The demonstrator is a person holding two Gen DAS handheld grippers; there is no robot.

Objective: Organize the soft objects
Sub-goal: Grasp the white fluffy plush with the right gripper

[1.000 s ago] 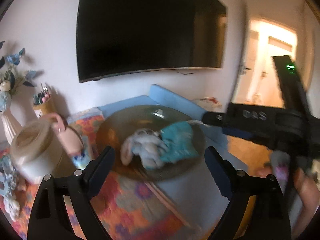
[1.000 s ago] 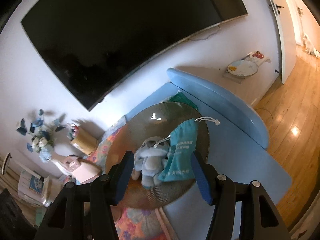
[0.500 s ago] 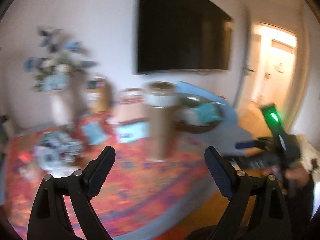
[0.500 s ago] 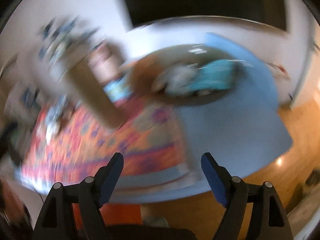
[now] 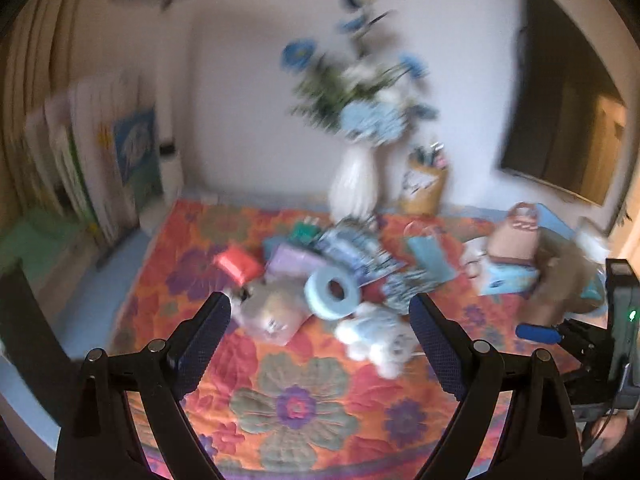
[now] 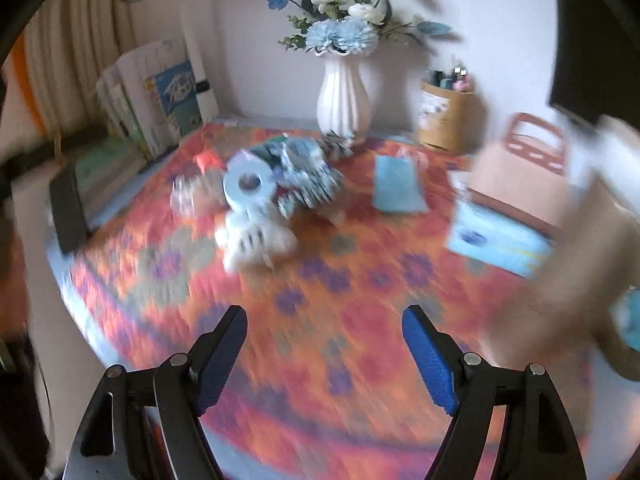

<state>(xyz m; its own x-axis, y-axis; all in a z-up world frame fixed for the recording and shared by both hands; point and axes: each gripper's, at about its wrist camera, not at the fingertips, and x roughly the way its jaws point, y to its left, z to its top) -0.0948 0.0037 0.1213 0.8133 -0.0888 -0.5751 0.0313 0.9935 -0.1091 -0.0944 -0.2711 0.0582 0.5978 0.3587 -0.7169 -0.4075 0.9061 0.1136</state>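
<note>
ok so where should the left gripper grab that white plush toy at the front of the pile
Probably across the plush toy body, its widest soft part, coming straight down from above and in front. It lies loose on the floral cloth, the nearest item, with the blue roll crowding its far side. The left gripper is open and empty. Blur hides its limbs, so aim mid-body.
</note>
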